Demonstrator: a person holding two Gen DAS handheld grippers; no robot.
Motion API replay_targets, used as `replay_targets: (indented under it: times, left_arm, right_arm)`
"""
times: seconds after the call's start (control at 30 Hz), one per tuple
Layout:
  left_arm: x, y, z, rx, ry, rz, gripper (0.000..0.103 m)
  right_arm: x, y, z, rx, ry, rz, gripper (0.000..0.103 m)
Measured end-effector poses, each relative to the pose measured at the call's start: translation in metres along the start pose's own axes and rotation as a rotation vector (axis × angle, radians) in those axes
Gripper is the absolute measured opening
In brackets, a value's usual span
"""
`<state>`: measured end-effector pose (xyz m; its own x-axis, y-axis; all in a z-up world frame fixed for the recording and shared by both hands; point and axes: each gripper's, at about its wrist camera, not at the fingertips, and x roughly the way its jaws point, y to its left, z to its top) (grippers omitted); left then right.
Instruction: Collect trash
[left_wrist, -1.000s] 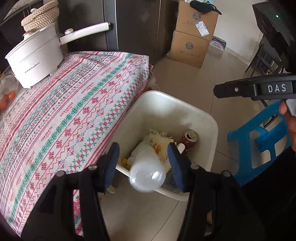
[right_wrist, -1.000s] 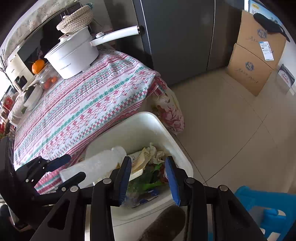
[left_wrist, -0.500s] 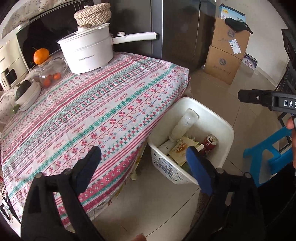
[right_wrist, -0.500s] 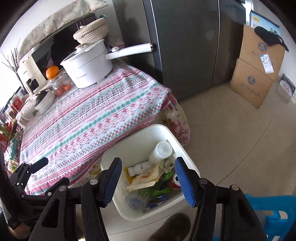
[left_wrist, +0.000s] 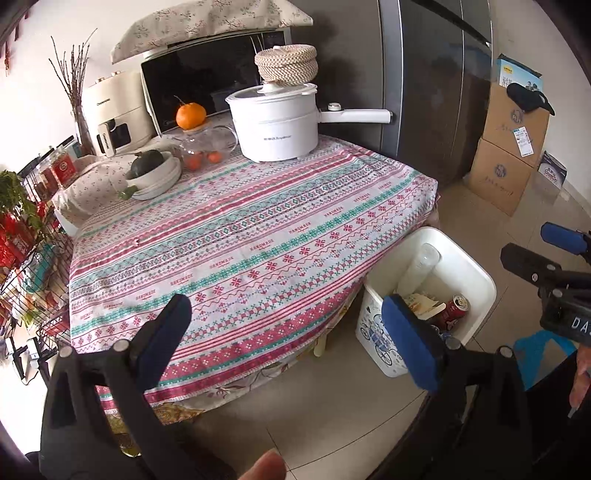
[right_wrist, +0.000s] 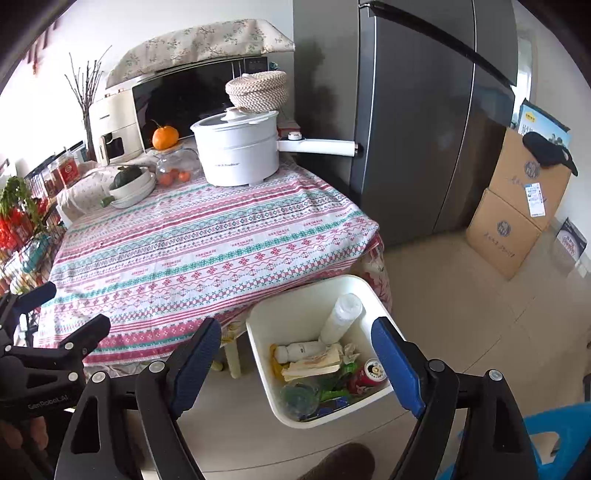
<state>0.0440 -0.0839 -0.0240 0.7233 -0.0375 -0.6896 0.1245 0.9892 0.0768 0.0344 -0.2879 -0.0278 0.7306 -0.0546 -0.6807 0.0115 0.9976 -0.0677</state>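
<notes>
The white trash bin (left_wrist: 476, 273) stands on the floor at the table's corner. In it a clear plastic bottle (right_wrist: 340, 319) leans against the wall, beside a small white bottle (right_wrist: 299, 349), crumpled wrappers (right_wrist: 314, 363) and a red can (right_wrist: 369, 374). The left wrist view also shows the clear bottle (left_wrist: 417, 269) and the can (left_wrist: 452, 308). My left gripper (left_wrist: 284, 325) hangs above the table edge and floor, its jaws opening wide with nothing between them. My right gripper (right_wrist: 295, 343) is above the bin, jaws also opening and empty.
A table with a patterned cloth (left_wrist: 258, 229) carries a white pot (left_wrist: 273, 122), a bowl (left_wrist: 155, 177) and a glass jar with an orange on top (left_wrist: 201, 142). A dark fridge (right_wrist: 424, 129), cardboard boxes (right_wrist: 513, 221), a blue stool (right_wrist: 554, 435) and a wire rack (left_wrist: 29, 266) surround it.
The clear bottle left my left gripper's jaws and dropped into the bin. Both grippers pulled back and up from the bin, and both sets of jaws spread wider.
</notes>
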Motion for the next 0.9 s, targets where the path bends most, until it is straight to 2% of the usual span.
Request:
replay_targets:
  times: [0.13,0.27,0.9]
  left_arm:
    - [-0.010,0.010,-0.001,-0.026,-0.034,-0.001,0.102]
    - [-0.012,0.015,-0.004,-0.037,-0.058,0.013,0.102]
    - [-0.018,0.029,-0.008,-0.092,-0.066,-0.002,0.102]
  right_arm:
    - [-0.008,0.017,-0.003,-0.033,-0.036,0.001,0.090]
    - [-0.007,0.028,-0.002,-0.060,-0.059,-0.033,0.090]
    - [-0.002,0.027,-0.001,-0.044,-0.069,-0.046,0.090]
